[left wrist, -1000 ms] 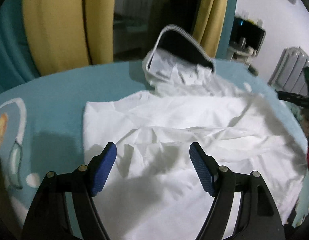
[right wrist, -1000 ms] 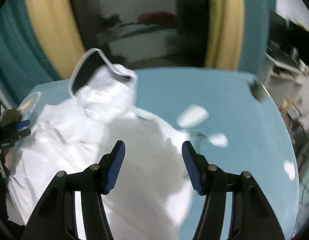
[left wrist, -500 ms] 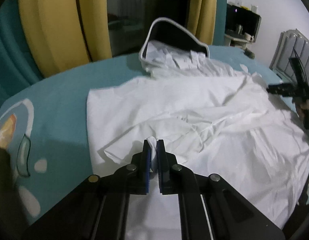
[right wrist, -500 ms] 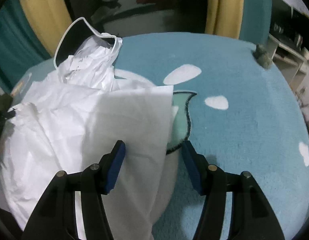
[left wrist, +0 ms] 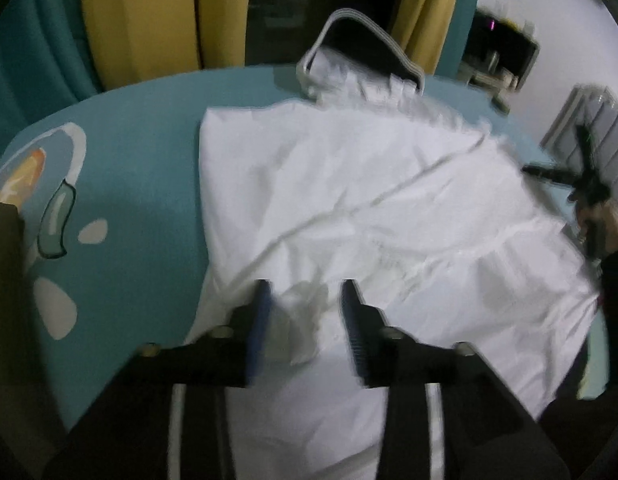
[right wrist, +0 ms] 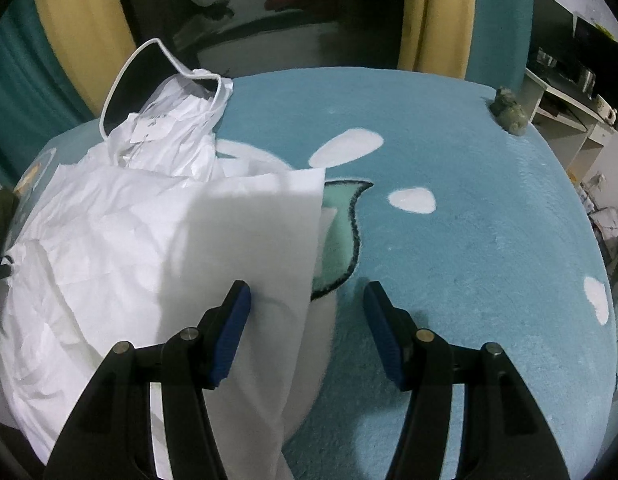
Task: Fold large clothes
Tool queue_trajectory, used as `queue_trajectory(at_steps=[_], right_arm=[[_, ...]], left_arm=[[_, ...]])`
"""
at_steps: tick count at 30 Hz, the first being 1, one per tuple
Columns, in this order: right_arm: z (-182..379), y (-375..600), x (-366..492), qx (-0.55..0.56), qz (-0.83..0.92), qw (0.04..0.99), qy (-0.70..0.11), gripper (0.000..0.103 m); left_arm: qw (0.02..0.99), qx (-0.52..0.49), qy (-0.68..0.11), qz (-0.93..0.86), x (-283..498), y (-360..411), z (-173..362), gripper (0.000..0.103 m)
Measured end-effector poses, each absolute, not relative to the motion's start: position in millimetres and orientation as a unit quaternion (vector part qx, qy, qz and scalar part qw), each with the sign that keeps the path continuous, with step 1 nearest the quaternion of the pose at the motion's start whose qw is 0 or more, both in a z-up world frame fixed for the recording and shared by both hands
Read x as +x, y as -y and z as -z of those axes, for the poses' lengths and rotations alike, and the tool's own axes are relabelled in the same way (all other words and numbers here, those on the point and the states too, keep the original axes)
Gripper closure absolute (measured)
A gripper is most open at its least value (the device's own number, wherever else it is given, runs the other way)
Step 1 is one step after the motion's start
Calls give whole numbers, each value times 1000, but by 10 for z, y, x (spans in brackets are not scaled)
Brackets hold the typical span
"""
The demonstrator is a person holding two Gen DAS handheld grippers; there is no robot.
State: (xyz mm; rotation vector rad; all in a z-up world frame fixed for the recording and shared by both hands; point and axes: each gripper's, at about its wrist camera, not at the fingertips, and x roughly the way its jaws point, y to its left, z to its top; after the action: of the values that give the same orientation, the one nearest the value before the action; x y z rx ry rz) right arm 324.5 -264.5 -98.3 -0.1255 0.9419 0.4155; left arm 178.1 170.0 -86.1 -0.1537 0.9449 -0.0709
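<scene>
First fold in place, much folding left.
White garment (left wrist: 369, 184) lies spread on the blue bed (right wrist: 469, 240); left gripper (left wrist: 307, 320) has just been opening over a cloth pucker, right gripper (right wrist: 307, 332) open astride its edge.

- I see the white garment (left wrist: 389, 184) as thin, matt woven cloth, creased all over.
- The teal blanket (right wrist: 469, 240) under it looks like soft, fuzzy pile.
- My right gripper (right wrist: 307, 320) has matt black plastic arms, ribbed blue rubbery fingers (right wrist: 233, 332) and shiny metal screws.
</scene>
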Motion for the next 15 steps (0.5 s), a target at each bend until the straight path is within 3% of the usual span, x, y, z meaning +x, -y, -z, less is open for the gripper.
queue_trajectory(at_steps=[10, 12, 13, 14, 15], right_arm=[[825, 2339, 3273, -108, -236, 880, -398, 44], [832, 2223, 3296, -137, -240, 878, -391, 44], [863, 2177, 3321, -147, -242, 874, -396, 45], [919, 2135, 3357, -155, -246, 867, -404, 46], [990, 2108, 3387, -164, -250, 860, -414, 60]], left_arm=[[883, -19, -469, 4, 2066, -1661, 1091, 58], [887, 0, -462, 14, 2058, -1590, 1085, 72], [888, 18, -459, 20, 2052, -1525, 1074, 91], [889, 28, -457, 18, 2041, -1496, 1052, 94], [891, 38, -453, 14, 2032, -1474, 1027, 94]])
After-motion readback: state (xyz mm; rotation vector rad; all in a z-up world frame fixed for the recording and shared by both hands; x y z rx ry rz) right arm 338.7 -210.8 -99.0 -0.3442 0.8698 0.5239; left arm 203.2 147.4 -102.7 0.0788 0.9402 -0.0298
